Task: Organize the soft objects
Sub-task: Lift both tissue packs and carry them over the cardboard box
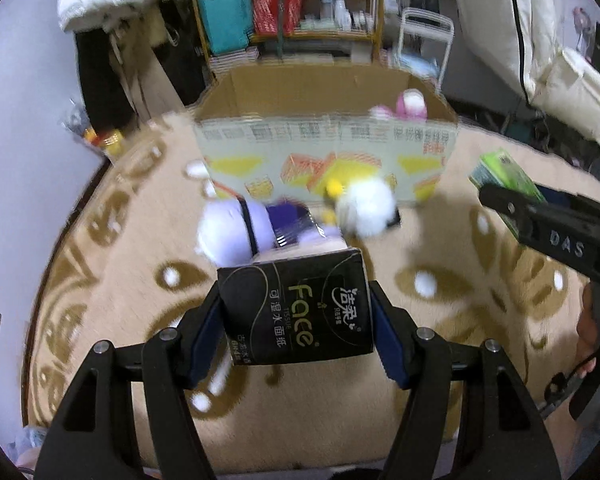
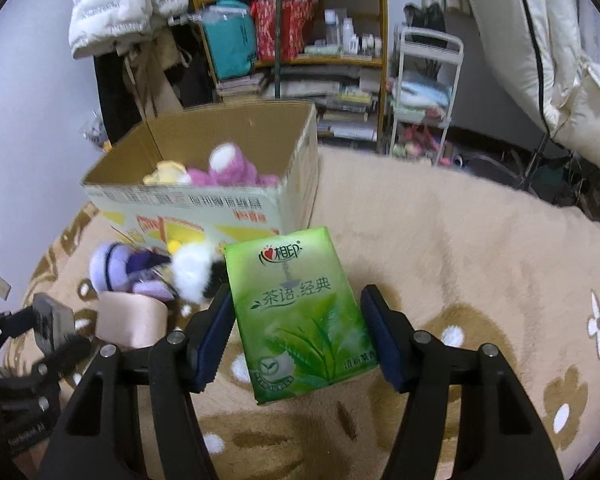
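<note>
Beige carpet point(image 2: 460, 240), glossy green tissue pack point(image 2: 300, 312), black tissue pack point(image 1: 296, 304)

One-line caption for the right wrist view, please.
Right hand-held gripper holding a green tissue pack above the beige rug, cardboard box with plush toys ahead.

The near pack point(image 1: 296, 308) is black with green and white lettering; the other pack point(image 2: 300, 312) is green with a tea-leaf print. The rug point(image 2: 460, 240) is beige with brown shapes and white flowers. The far box point(image 2: 188, 216) is brown with yellow-and-red print, holding a pink plush point(image 2: 232, 168).
</note>
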### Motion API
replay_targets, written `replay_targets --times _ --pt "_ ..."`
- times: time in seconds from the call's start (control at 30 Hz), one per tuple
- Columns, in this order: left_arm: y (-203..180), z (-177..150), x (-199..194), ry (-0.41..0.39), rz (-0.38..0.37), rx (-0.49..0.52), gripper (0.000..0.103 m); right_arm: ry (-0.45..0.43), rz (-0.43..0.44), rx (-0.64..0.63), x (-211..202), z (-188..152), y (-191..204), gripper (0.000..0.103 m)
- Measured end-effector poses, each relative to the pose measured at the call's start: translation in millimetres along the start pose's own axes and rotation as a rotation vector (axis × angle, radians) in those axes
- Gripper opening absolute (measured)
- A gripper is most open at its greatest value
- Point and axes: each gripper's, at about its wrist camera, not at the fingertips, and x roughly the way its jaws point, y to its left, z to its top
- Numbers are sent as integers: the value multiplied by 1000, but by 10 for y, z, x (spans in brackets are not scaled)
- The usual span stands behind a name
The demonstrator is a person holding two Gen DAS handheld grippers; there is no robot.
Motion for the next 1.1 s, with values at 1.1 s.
replay_targets --times 1.1 --pt "148 1092 -525 -507 109 62 66 -445 4 -134 -674 859 354 66"
